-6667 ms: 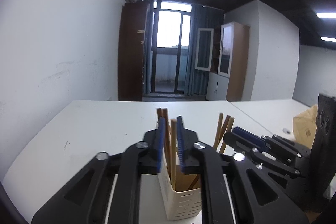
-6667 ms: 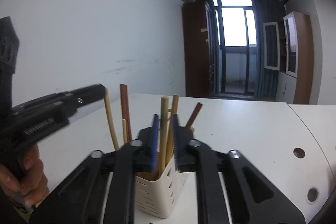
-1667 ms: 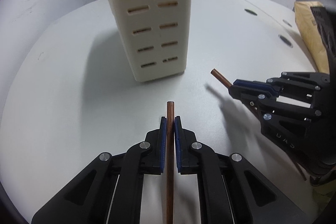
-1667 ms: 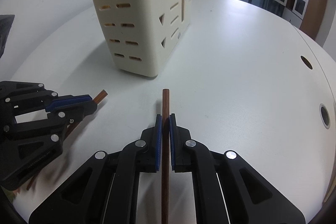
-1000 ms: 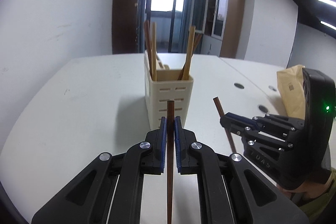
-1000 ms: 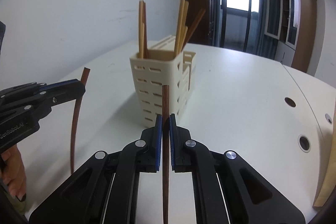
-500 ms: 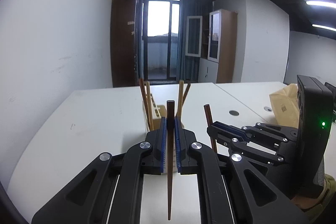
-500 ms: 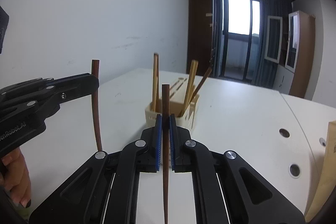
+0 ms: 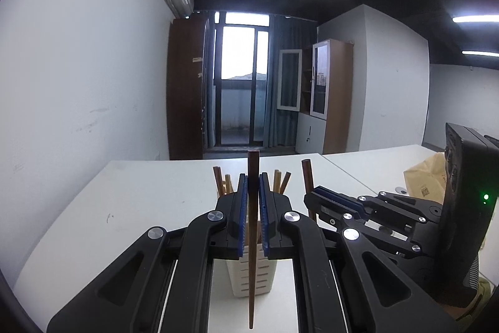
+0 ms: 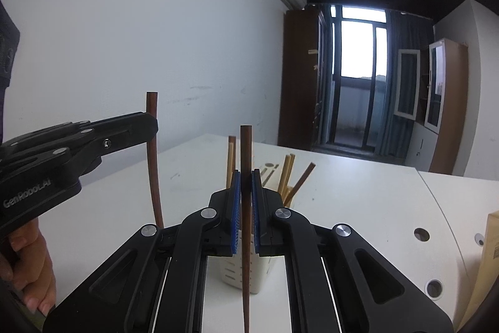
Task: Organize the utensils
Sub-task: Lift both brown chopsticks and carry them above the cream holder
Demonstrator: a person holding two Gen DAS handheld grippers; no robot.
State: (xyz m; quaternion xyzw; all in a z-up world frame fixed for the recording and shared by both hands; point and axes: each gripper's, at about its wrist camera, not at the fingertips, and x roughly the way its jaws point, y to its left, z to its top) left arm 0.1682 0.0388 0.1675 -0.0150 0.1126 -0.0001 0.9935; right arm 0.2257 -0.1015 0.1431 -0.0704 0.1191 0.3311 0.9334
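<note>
My left gripper (image 9: 252, 183) is shut on a dark brown chopstick (image 9: 252, 255) held upright above the white slotted utensil holder (image 9: 254, 276). My right gripper (image 10: 246, 180) is shut on a second dark brown chopstick (image 10: 245, 239), also upright over the holder (image 10: 237, 273). Several lighter chopsticks (image 10: 288, 177) stand in the holder. In the left wrist view the right gripper (image 9: 315, 195) shows at the right with its chopstick (image 9: 307, 177). In the right wrist view the left gripper (image 10: 149, 127) shows at the left with its chopstick (image 10: 153, 161).
The holder stands on a white table (image 9: 140, 202) with round cable holes (image 10: 421, 234). A brown paper bag (image 9: 427, 180) lies at the right. A white wall runs along the table's left side; cabinets and a glass door are far behind.
Both grippers have risen further with their chopsticks and come closer over the holder, which now sits low between the fingers in both views.
</note>
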